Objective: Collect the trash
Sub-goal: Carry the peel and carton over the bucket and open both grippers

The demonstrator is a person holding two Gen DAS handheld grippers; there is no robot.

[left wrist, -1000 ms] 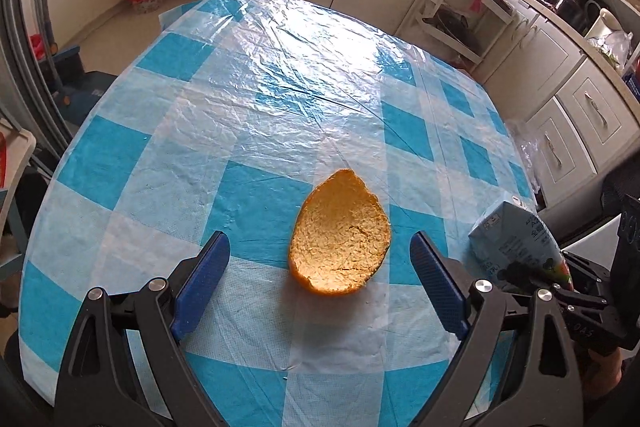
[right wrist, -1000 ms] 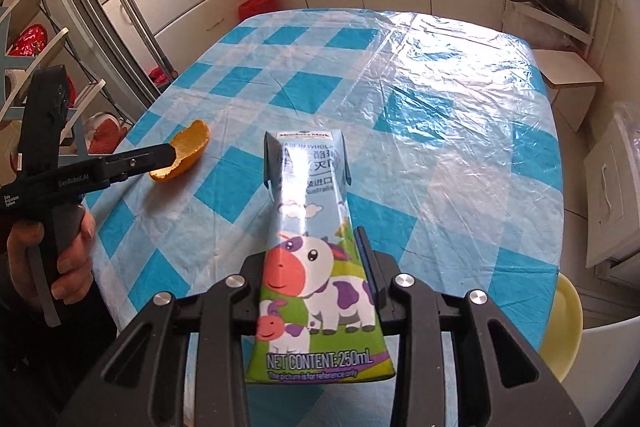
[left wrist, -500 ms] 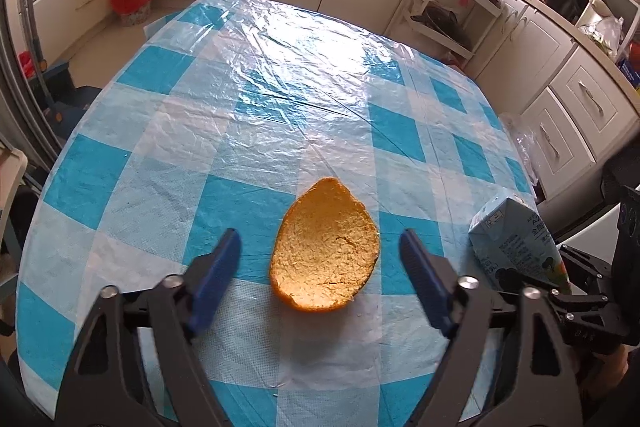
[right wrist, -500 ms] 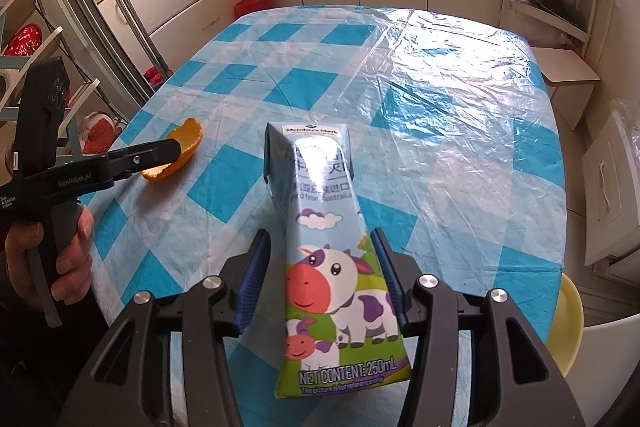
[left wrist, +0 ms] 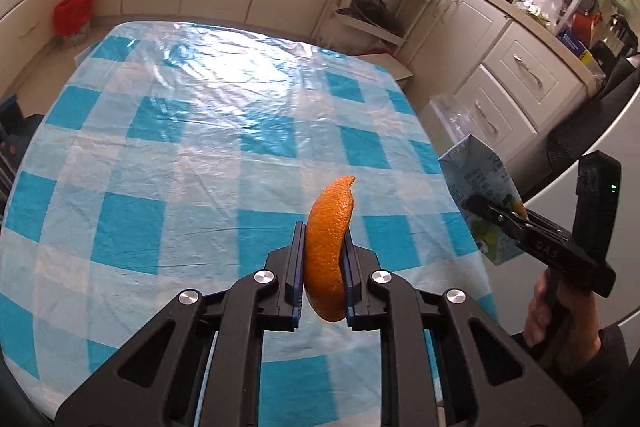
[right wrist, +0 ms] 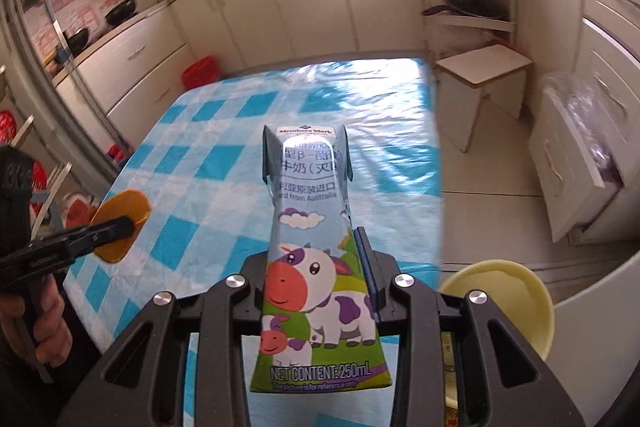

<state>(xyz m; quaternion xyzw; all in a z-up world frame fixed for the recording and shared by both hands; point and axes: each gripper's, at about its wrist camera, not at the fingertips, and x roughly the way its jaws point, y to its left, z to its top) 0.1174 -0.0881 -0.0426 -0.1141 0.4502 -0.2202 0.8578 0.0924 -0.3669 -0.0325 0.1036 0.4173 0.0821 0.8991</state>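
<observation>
Orange, pithy, curved citrus peel point(left wrist: 328, 251) sits clamped on edge in my left tongs point(left wrist: 322, 269), which just closed, lifted off the blue-checked plastic-covered table point(left wrist: 180, 155): light, bendy, slightly slick. My right tongs point(right wrist: 316, 291) squeeze the cow-printed milk carton point(right wrist: 316, 247) mid-body; it looks light and crushable.

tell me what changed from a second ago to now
The left claw has just closed on the orange peel and lifted it, edge up, off the checked tablecloth. The right claw reclamped the milk carton and raised it too. The table is unchanged.
</observation>
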